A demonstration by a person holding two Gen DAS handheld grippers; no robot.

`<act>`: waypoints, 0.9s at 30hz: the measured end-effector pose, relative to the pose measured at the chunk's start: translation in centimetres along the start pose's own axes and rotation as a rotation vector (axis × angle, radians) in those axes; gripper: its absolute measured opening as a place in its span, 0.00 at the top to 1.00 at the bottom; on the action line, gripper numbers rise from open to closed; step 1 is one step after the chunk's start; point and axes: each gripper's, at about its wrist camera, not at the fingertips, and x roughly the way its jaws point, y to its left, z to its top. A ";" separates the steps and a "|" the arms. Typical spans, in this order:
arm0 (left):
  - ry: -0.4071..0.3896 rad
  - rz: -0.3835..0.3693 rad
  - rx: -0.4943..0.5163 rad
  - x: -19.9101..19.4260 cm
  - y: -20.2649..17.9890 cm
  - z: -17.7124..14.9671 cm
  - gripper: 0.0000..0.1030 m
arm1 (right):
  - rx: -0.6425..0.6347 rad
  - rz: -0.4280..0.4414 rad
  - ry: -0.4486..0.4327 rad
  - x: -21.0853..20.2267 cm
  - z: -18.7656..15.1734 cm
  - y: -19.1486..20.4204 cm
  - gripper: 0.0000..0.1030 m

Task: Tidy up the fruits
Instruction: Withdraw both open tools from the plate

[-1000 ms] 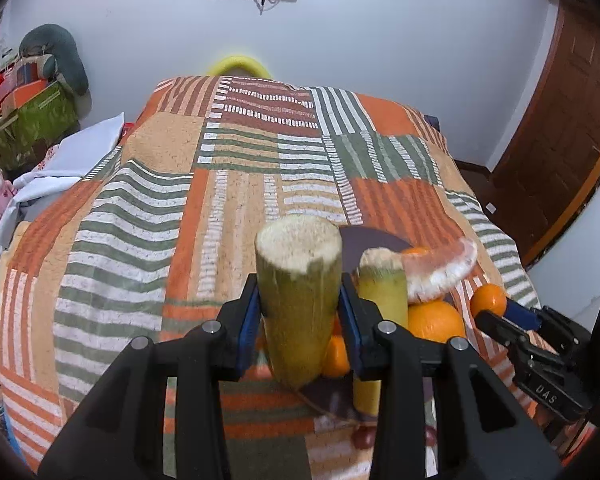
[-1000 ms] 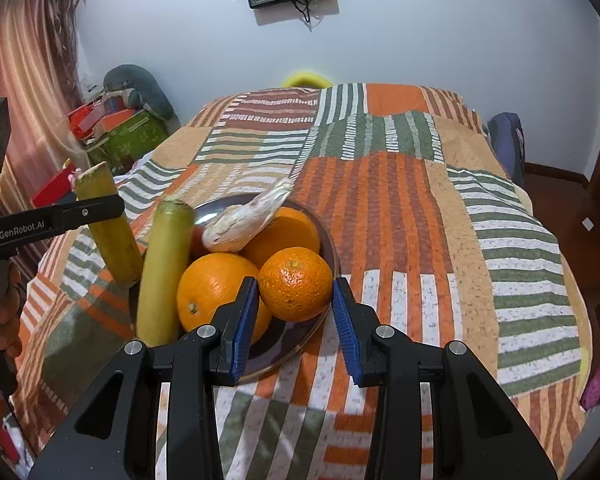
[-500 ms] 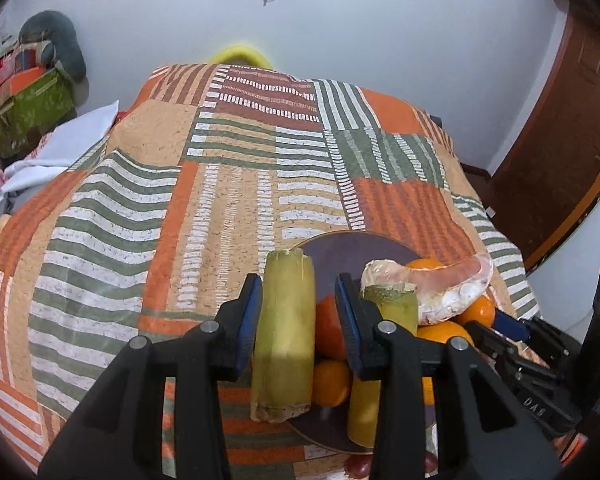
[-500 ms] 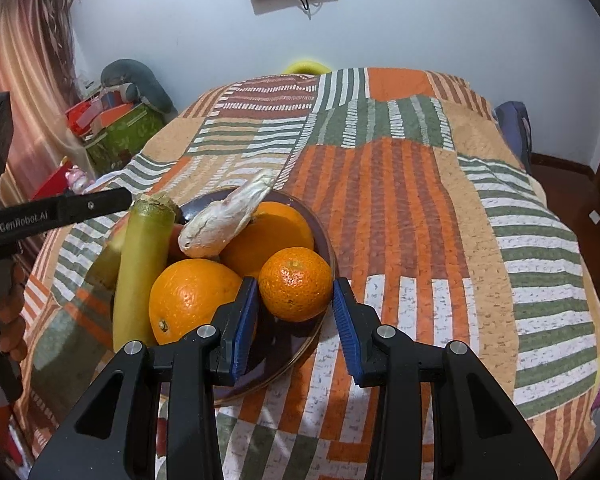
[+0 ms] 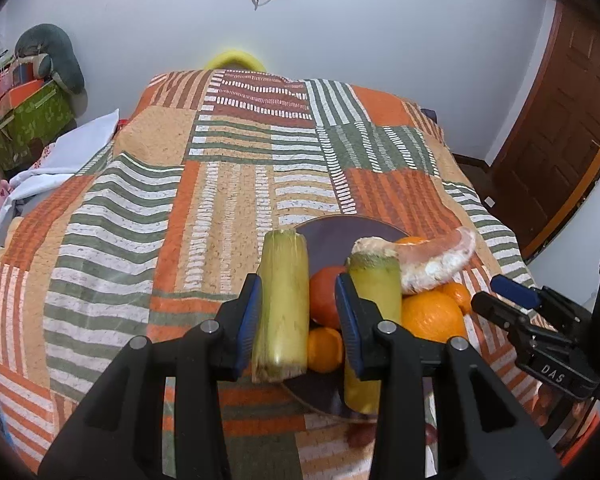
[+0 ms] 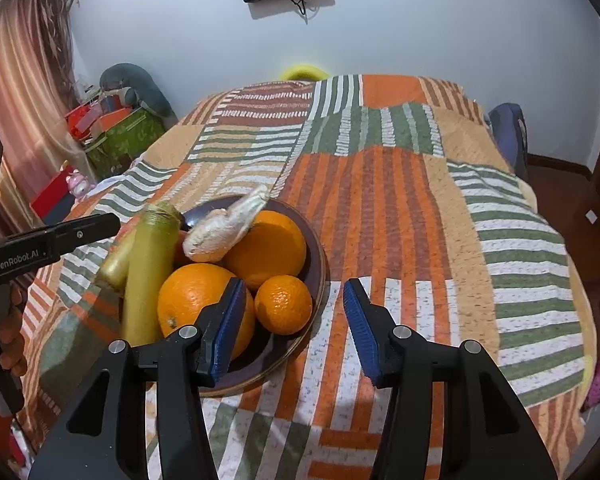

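Note:
A dark plate (image 6: 314,276) on the patchwork bedspread holds two big oranges (image 6: 266,250), a small mandarin (image 6: 283,305), a grapefruit slice (image 6: 224,226) and two yellow-green cane pieces. My left gripper (image 5: 298,322) is open around one cane piece (image 5: 284,304), which lies on the plate's left rim (image 5: 332,232); the other cane piece (image 5: 374,292) stands beside it. My right gripper (image 6: 294,322) is open and empty, just right of the mandarin, over the plate's near right edge.
The striped bedspread (image 6: 400,208) spreads far and to the right of the plate. Boxes and a grey cushion (image 6: 128,120) stand off the bed's left side. A wooden door (image 5: 560,120) is at the right.
My left gripper lowered the cane piece onto the plate and opened. My right gripper let go of the mandarin on the plate, opened wide and shifted right.

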 end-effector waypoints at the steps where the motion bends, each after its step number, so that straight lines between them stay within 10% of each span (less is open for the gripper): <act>1: -0.006 0.003 0.005 -0.6 -0.1 -0.1 0.64 | -0.005 -0.002 -0.005 -0.4 0.0 0.2 0.54; 17: -0.084 0.022 0.072 -10.8 -1.1 -4.0 0.56 | -0.102 -0.034 -0.083 -7.0 -0.6 4.4 0.50; 27: 0.001 0.017 0.056 -11.1 -0.3 -8.3 0.44 | -0.150 -0.034 -0.003 -5.8 -3.3 6.2 0.50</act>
